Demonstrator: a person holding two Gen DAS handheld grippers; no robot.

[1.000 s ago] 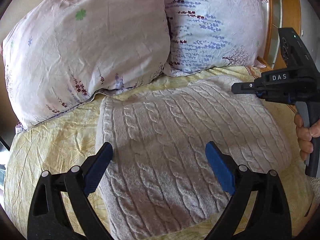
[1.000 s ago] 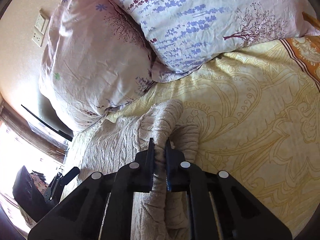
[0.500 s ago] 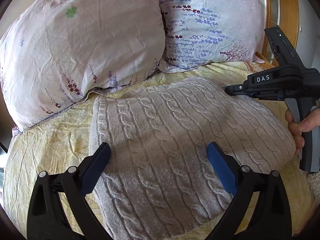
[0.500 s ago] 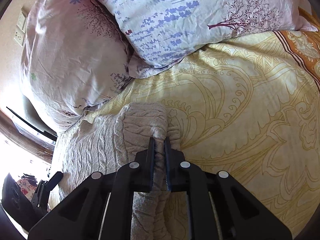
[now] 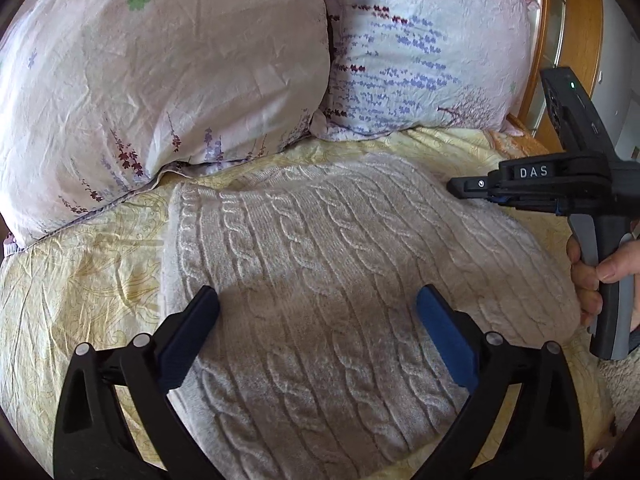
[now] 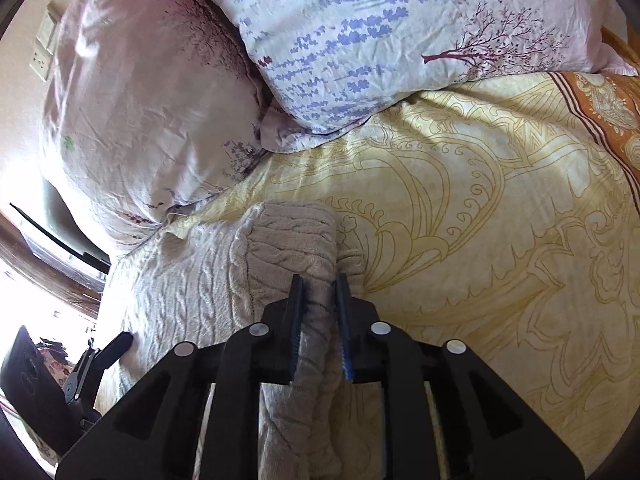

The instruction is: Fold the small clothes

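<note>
From my right wrist camera, my right gripper (image 6: 320, 292) sat at six o'clock, its jaws opening with a fold of the beige cable-knit sweater (image 6: 192, 292) between them; I could not tell whether the blue pads (image 6: 345, 344) were touching it. The sweater lay on the yellow patterned bedsheet (image 6: 500, 220), spreading toward eight o'clock. Two floral pillows (image 6: 360, 32) leaned together at twelve o'clock. My left gripper (image 6: 100, 356) showed at eight o'clock, its tip at the sweater's edge.
</note>
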